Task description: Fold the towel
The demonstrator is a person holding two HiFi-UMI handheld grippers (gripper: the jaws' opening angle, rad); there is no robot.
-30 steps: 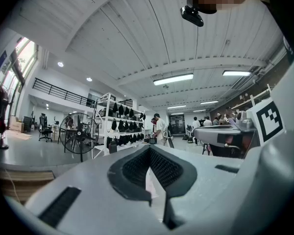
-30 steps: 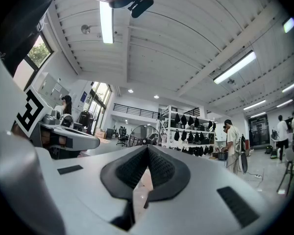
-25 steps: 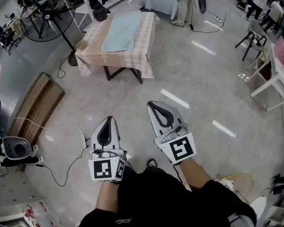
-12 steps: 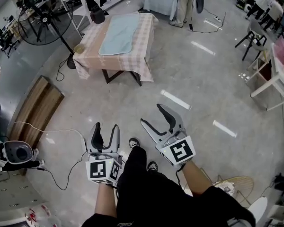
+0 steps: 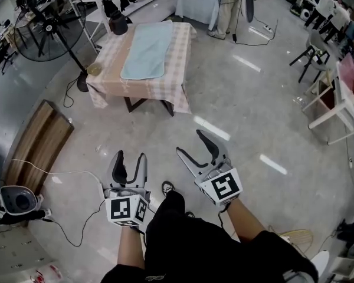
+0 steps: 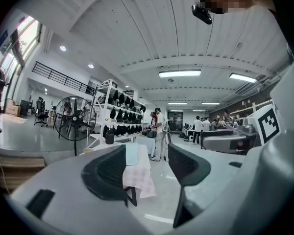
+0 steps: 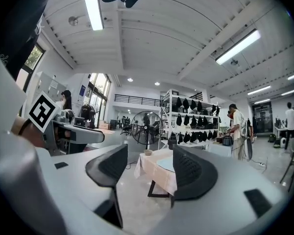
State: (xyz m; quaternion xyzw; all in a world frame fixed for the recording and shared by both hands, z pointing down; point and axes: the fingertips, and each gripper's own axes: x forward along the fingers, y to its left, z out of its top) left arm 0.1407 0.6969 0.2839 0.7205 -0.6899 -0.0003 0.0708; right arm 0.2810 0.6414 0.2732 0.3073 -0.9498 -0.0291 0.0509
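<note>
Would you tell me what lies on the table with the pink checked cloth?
A pale blue towel lies flat on it, a small round bowl at one corner. The cloth hides the tabletop.

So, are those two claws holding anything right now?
Left gripper: open, just opened, holding nothing.
Right gripper: open, just opened, holding nothing.

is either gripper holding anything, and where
Nothing. The left gripper and right gripper have just been opening, nothing between their jaws; the towel lies on the table.
</note>
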